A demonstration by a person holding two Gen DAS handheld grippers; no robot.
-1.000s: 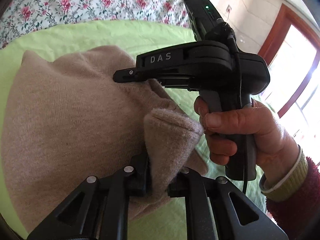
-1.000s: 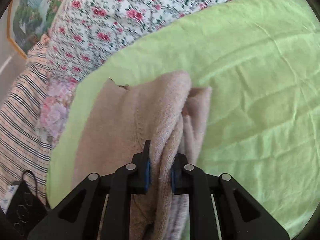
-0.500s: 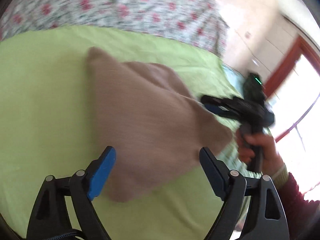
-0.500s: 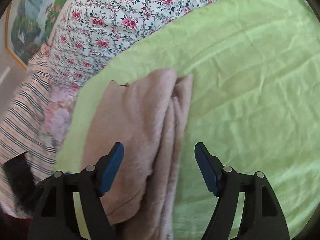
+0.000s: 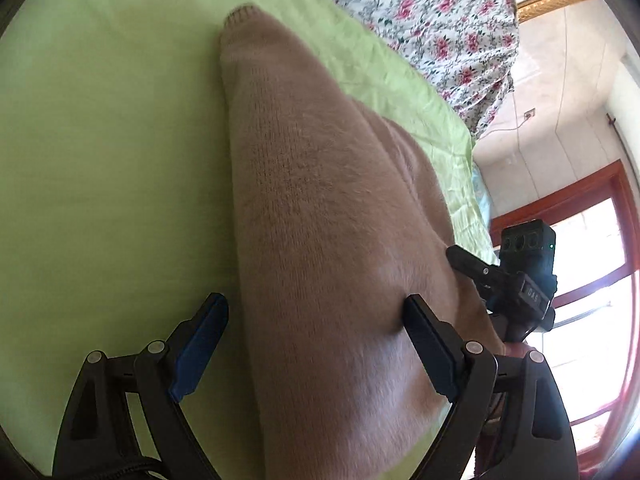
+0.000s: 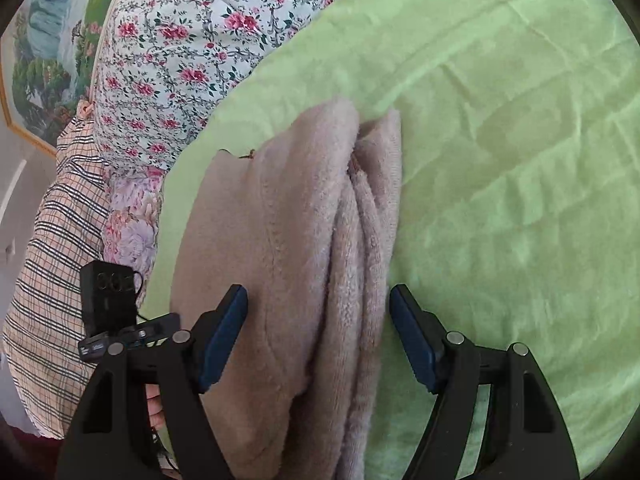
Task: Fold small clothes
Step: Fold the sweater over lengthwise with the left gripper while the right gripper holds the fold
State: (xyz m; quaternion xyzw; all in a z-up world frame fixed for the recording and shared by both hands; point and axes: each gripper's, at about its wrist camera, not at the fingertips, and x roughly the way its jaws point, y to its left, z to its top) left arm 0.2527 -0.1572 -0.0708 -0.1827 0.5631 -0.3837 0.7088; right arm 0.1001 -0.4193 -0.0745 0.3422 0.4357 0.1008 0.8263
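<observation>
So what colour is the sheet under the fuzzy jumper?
Light green sheet, clearest in the right wrist view.

You're in a home bedroom. A green sheet (image 6: 500, 128) covers the bed, with floral bedding (image 6: 192, 40) and a framed landscape painting (image 6: 44, 48) behind.
</observation>
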